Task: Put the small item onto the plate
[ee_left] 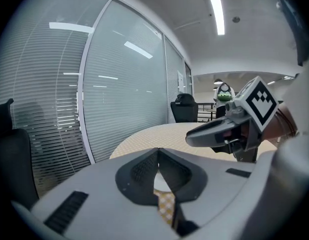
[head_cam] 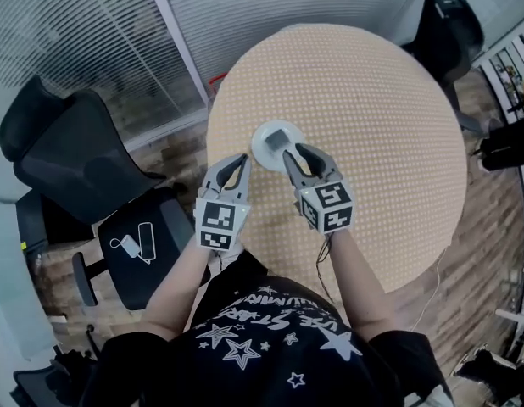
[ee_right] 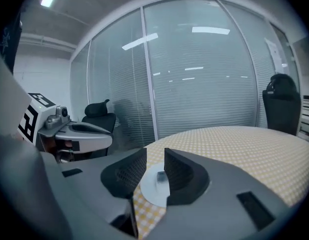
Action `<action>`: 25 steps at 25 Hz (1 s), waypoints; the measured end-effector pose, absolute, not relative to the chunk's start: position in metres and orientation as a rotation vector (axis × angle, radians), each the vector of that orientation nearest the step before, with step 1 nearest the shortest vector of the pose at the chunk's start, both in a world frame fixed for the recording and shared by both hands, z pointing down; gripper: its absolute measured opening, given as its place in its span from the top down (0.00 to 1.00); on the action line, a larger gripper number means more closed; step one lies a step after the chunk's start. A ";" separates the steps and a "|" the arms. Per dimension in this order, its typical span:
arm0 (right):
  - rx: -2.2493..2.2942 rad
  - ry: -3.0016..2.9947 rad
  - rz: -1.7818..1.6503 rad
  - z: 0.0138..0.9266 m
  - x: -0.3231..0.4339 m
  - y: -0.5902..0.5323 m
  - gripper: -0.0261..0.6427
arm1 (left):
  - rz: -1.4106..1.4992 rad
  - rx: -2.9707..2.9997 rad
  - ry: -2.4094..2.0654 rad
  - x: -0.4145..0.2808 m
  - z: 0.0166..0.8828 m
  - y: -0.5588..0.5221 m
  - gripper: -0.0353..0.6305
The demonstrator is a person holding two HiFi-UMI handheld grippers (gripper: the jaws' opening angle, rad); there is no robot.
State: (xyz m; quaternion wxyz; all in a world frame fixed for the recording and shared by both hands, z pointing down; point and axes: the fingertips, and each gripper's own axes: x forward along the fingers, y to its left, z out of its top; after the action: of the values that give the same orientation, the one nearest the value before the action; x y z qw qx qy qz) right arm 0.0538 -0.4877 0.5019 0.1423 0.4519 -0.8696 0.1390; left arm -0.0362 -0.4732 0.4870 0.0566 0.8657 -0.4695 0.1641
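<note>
Glass walls with drawn blinds and black office chairs (head_cam: 67, 155) ring a round table (head_cam: 372, 100) under a checked cloth. From the head view, a white plate (head_cam: 264, 149) sits near the table's close edge, and the small item (head_cam: 279, 136), a grey block, lies in the middle of it, so the placing looks done. Both tools hover side by side just short of the plate, the left gripper (head_cam: 242, 163) by its near-left rim and the right gripper (head_cam: 296, 153) by its near-right rim, neither touching it; that reads as standing clear so the item is not disturbed. The left gripper view shows the left gripper (ee_left: 158, 155) with its pads clenched together at the tips and nothing caught between them, a sliver of plate (ee_left: 161, 183) and cloth visible beneath, and the other tool (ee_left: 229, 129) off to the right. The right gripper view shows the right gripper (ee_right: 153, 158) with its jaws parted and released, the gap empty; through it the plate (ee_right: 150, 194) appears below on the cloth, the small item (ee_right: 161, 176) resting on it, well apart from the pads.
</note>
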 end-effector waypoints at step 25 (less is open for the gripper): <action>1.375 -2.678 0.575 0.462 0.165 -0.270 0.91 | 0.359 2.526 -1.459 0.043 0.450 -0.292 0.94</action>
State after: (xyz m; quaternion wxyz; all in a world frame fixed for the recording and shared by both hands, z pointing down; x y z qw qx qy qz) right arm 0.1651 -0.2698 0.4617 0.0383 0.4484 -0.8731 0.1874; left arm 0.0427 -0.2919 0.4502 0.1011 0.8549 -0.4940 0.1215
